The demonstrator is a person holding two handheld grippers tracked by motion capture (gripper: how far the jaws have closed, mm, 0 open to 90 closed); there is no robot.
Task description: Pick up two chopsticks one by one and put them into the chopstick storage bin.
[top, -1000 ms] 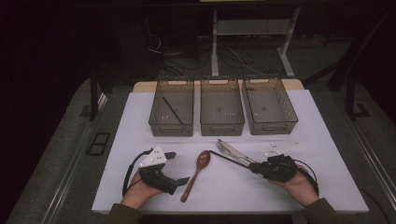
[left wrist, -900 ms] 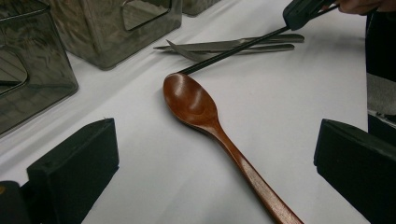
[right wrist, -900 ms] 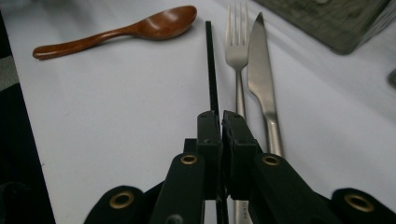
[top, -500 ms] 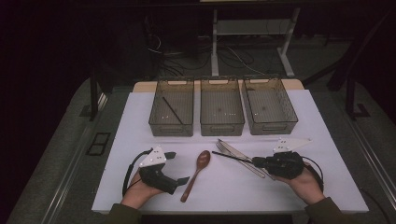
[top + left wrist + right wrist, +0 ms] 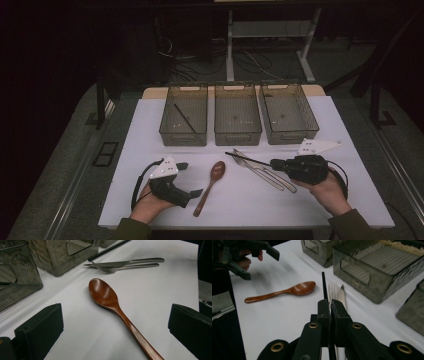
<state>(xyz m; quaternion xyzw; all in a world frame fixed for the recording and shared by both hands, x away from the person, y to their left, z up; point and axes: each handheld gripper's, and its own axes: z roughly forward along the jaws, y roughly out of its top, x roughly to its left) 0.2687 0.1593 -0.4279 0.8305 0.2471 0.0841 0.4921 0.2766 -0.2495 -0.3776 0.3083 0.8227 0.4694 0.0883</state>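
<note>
My right gripper (image 5: pixel 274 162) is shut on one end of a thin black chopstick (image 5: pixel 247 158), which points left over a metal fork (image 5: pixel 260 172) and knife (image 5: pixel 276 179) lying on the white table. The right gripper view shows the shut jaws (image 5: pixel 329 303) with the chopstick (image 5: pixel 323 285) sticking out ahead above the fork (image 5: pixel 332 288) and knife (image 5: pixel 342 293). To the left lies a brown wooden spoon (image 5: pixel 210 187). My left gripper (image 5: pixel 192 179) rests open beside the spoon's handle. Between its wide-apart jaws (image 5: pixel 116 308) is the spoon (image 5: pixel 105 293).
Three smoky clear bins stand in a row at the back: left (image 5: pixel 167 131), middle (image 5: pixel 237 135), right (image 5: pixel 312 125). Another black chopstick (image 5: pixel 184 118) lies in the left bin. White table surface (image 5: pixel 325 200) spreads around the cutlery. Dark floor and cables lie beyond.
My right gripper has shifted a little to the right and away from the front edge, carrying the chopstick with it. The left gripper and spoon have not moved.
</note>
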